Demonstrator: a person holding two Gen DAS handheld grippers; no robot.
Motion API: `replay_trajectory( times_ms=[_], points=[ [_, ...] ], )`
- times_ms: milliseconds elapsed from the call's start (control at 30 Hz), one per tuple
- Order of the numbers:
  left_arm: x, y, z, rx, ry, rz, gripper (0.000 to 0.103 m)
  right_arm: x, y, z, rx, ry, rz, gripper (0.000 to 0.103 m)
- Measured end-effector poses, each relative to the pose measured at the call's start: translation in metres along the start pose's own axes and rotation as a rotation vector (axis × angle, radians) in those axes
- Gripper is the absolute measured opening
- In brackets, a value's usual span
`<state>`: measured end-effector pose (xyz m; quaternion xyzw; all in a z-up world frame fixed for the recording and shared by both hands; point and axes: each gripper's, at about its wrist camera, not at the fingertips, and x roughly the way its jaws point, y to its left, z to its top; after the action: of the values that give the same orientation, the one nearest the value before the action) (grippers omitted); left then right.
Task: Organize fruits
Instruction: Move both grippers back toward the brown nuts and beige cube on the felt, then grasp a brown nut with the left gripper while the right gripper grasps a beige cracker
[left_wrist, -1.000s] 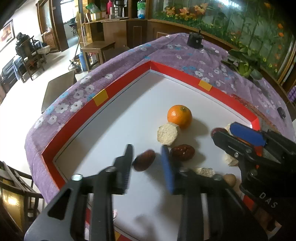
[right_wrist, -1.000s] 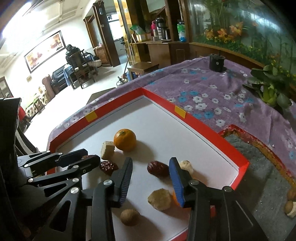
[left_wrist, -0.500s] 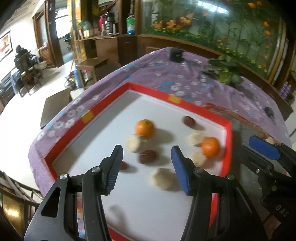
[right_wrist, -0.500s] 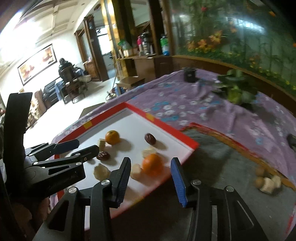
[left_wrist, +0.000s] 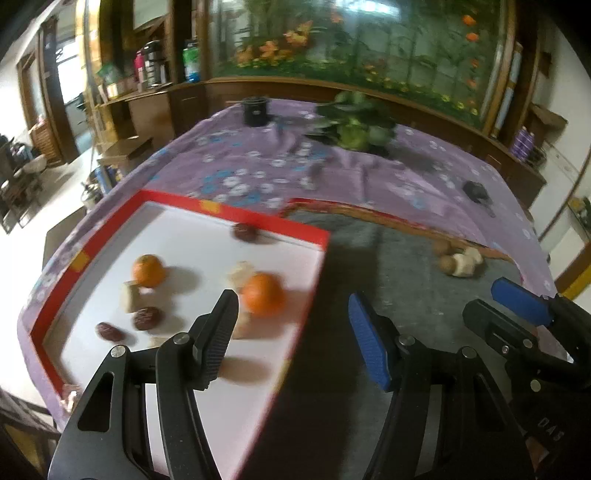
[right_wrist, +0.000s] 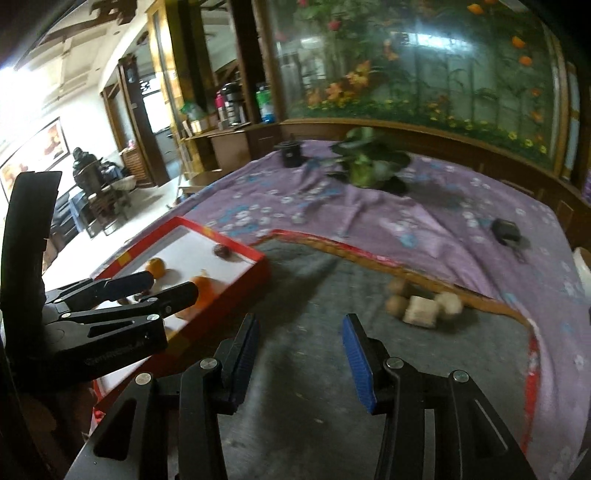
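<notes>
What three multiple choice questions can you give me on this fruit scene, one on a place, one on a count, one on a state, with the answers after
1. Where do the pale brown pieces lie?
A. on the grey mat
B. in the white tray
C. on the purple cloth

2. How many oranges are in the white tray?
A. one
B. two
C. four

3. How is the right gripper?
A. shut on an orange
B. shut and empty
C. open and empty

Answers:
1. A, the pieces sit on the grey mat, near its red edge.
2. B, one orange is near the tray's left side and another orange is near its right edge.
3. C, its fingers stand apart over the mat with nothing between them; the left gripper is open too.
</notes>
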<state>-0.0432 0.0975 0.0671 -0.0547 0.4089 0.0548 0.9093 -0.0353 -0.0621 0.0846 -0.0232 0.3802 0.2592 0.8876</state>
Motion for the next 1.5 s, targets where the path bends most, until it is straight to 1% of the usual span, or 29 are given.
replay_trajectory(
  times_ms=[233,367,500,633,700,800,933,1033,1200,1300,1500],
  points=[
    [0.006,-0.043,0.001,0.067,0.022,-0.053,0.062,-0.017,-0.031,-0.01,0.035,-0.009,-0.063,0.045],
    [0.013,-0.061,0.003,0.093,0.042,-0.083,0.062,-0.025,-0.057,-0.019,0.073,-0.009,-0.1,0.048],
    [0.022,-0.074,0.004,0.107,0.064,-0.097,0.063,-0.026,-0.087,-0.029,0.117,0.004,-0.149,0.048],
    [0.033,-0.084,0.006,0.109,0.099,-0.114,0.062,-0.024,-0.112,-0.036,0.167,0.02,-0.171,0.048],
    [0.038,-0.088,0.007,0.114,0.108,-0.113,0.062,-0.018,-0.122,-0.036,0.189,0.033,-0.16,0.048],
    [0.045,-0.094,0.008,0.122,0.117,-0.126,0.062,-0.01,-0.123,-0.032,0.178,0.052,-0.129,0.048],
    [0.053,-0.103,0.014,0.136,0.127,-0.143,0.062,-0.001,-0.122,-0.029,0.155,0.065,-0.155,0.048],
    [0.062,-0.11,0.02,0.145,0.148,-0.178,0.062,0.0,-0.126,-0.029,0.169,0.063,-0.148,0.048],
    [0.078,-0.117,0.04,0.1,0.175,-0.192,0.062,0.0,-0.134,-0.03,0.193,0.054,-0.136,0.048],
    [0.09,-0.121,0.052,0.046,0.208,-0.24,0.062,0.0,-0.136,-0.027,0.195,0.048,-0.133,0.048],
    [0.115,-0.137,0.067,0.031,0.264,-0.255,0.062,0.003,-0.139,-0.028,0.202,0.05,-0.118,0.048]
  ],
)
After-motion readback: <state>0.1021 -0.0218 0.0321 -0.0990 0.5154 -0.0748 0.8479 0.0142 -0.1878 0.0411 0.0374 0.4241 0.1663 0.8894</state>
